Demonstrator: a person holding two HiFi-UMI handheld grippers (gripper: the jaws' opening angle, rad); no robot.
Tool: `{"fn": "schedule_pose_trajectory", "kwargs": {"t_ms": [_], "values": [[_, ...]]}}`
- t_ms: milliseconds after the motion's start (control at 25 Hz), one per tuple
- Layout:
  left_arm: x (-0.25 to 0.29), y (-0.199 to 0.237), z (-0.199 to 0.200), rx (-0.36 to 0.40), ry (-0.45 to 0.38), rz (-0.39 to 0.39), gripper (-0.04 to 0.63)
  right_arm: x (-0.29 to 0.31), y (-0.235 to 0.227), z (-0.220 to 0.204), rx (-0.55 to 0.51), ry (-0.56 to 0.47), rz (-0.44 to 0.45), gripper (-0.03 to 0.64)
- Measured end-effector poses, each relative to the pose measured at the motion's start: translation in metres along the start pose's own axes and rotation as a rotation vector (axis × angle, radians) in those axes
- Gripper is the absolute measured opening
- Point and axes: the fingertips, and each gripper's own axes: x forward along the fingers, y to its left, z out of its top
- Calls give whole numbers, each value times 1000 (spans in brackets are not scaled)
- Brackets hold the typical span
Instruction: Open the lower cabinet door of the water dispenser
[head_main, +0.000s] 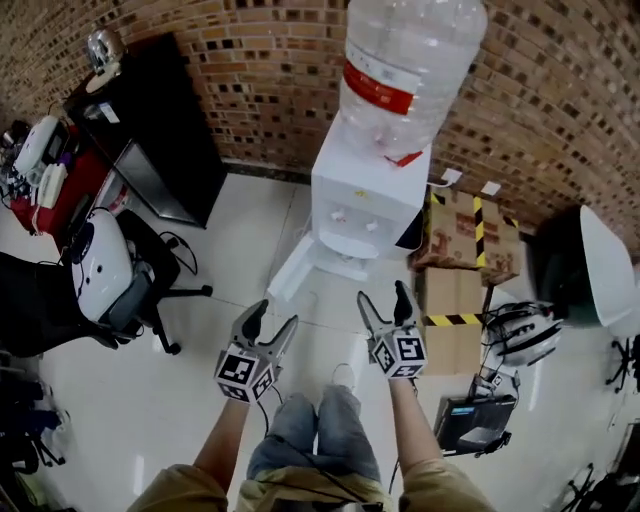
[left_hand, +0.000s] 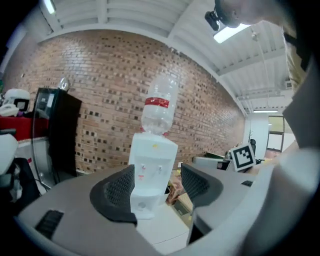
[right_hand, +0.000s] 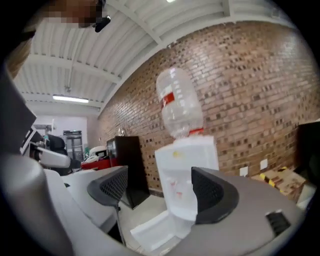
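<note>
The white water dispenser (head_main: 368, 195) stands against the brick wall with a clear bottle (head_main: 410, 65) on top. Its lower cabinet door (head_main: 290, 270) hangs swung out to the left over the floor. My left gripper (head_main: 272, 322) and right gripper (head_main: 384, 300) are held side by side in front of the dispenser, apart from it, both open with nothing between the jaws. In the left gripper view the dispenser (left_hand: 150, 170) shows beyond the spread jaws of that gripper (left_hand: 157, 187). The right gripper view frames the dispenser (right_hand: 187, 175) and the swung-out door (right_hand: 155, 230) past its own gripper (right_hand: 160, 190).
A black cabinet (head_main: 150, 130) stands left of the dispenser. Cardboard boxes with yellow-black tape (head_main: 465, 235) sit to its right. An office chair holding a white device (head_main: 110, 280) is at the left. A helmet (head_main: 525, 330) and a dark chair (head_main: 590, 265) are at the right.
</note>
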Motion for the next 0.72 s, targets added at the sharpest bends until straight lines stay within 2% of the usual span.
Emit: {"fn": "schedule_pose_trajectory", "kwargs": {"t_ms": [160, 280, 440, 560, 720], "values": [[-46, -50, 92, 59, -27, -50, 281, -85, 40, 133, -50, -92, -103, 436], [-79, -82, 145, 127, -75, -79, 284, -139, 80, 189, -53, -138, -122, 434], [-121, -114, 183, 199, -156, -65, 295, -190, 113, 226, -59, -187, -140, 433], [-142, -139, 209, 173, -195, -47, 295, -212, 125, 245, -110, -210, -130, 418], [-155, -141, 207, 171, -216, -17, 295, -220, 139, 253, -160, -224, -88, 407]]}}
